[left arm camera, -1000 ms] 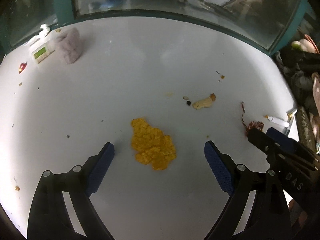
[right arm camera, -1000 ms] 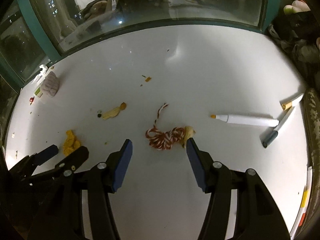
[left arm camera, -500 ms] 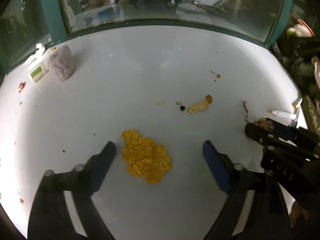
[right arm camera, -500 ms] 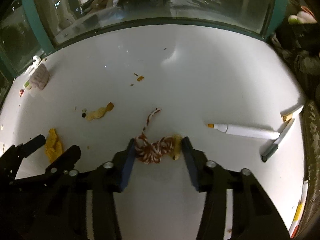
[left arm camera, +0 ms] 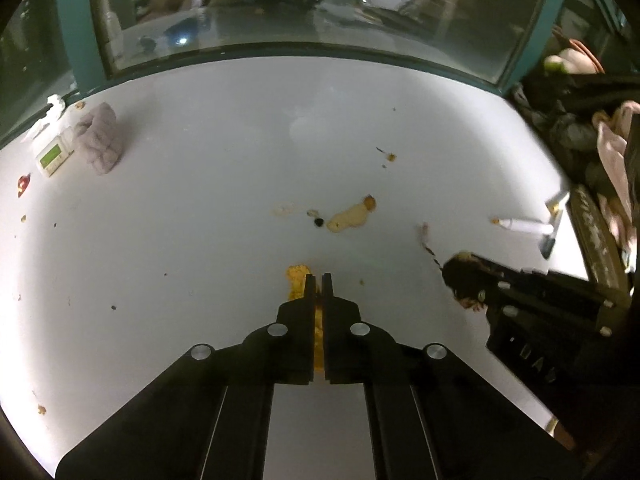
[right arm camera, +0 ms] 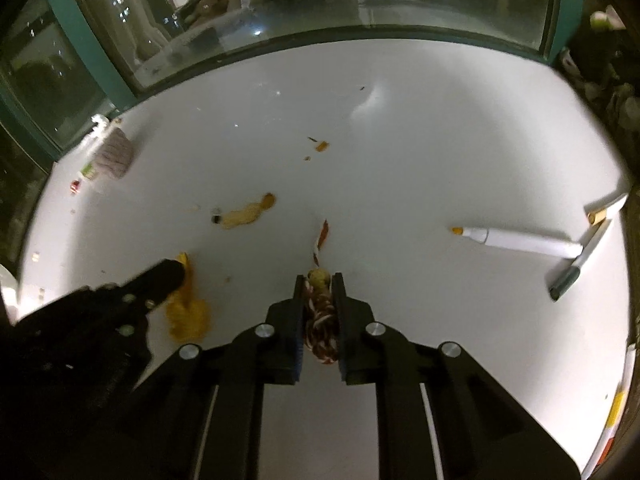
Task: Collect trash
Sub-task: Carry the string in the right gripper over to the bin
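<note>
The orange peel scrap (left arm camera: 297,276) is pinched flat between the fingers of the left gripper (left arm camera: 318,280), which are brought together on it so that only its far end shows past the tips and a thin orange strip shows in the slit between the jaws. It lies low on the white tabletop (left arm camera: 200,220), presumably so that it can be lifted off as one piece.

Just to the right of the peel, the red-and-white string bundle (right arm camera: 320,326) is caught between the pads of the right gripper (right arm camera: 319,280), whose jaws are closing on it; a small yellowish bit (right arm camera: 319,277) is wedged at the tips, and a loose tail (right arm camera: 322,236) is left trailing on the table beyond.

Farther beyond the peel, a pale banana-like scrap (left arm camera: 350,218) and a small dark crumb (left arm camera: 319,222) are left lying. Well to the right of the peel, an uncapped white marker (right arm camera: 516,240) is seen, and far to its left a lilac cloth (left arm camera: 100,140).
</note>
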{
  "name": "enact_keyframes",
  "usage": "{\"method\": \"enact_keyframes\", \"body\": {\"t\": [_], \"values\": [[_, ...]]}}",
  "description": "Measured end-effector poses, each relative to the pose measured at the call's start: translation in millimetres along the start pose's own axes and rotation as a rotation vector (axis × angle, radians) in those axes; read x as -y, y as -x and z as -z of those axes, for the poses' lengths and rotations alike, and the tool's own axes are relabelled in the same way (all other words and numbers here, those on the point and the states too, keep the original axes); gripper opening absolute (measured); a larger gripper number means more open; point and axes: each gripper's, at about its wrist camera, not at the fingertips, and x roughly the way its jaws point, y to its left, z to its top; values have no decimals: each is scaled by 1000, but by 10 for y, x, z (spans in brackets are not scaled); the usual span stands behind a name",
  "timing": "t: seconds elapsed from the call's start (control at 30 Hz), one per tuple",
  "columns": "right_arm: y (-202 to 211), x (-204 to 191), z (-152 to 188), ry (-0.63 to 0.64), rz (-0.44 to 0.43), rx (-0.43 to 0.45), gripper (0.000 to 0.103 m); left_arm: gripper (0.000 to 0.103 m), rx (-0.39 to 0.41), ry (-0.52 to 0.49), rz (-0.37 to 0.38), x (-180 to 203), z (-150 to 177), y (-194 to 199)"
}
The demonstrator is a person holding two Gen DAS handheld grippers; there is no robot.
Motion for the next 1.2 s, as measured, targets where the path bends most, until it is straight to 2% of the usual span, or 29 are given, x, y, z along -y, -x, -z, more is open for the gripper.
{"method": "enact_keyframes", "body": {"t": [0.2, 0.6, 0.77, 0.97, 1.2], "values": [[97, -10, 9, -17, -18, 1, 14, 1, -13, 63, 8, -63, 48, 100], [228, -101, 6, -24, -68, 13, 14, 1, 10, 87, 53, -98, -10, 354], [338, -152, 23, -20, -84, 24, 14, 1, 30, 62, 69, -39, -38, 517], [659, -227, 84, -3, -105, 66, 14, 1, 60, 45, 78, 45, -51, 803], [1124, -224, 305, -29, -99, 116, 14, 1, 90, -1, 112, 236, 46, 1220]]}}
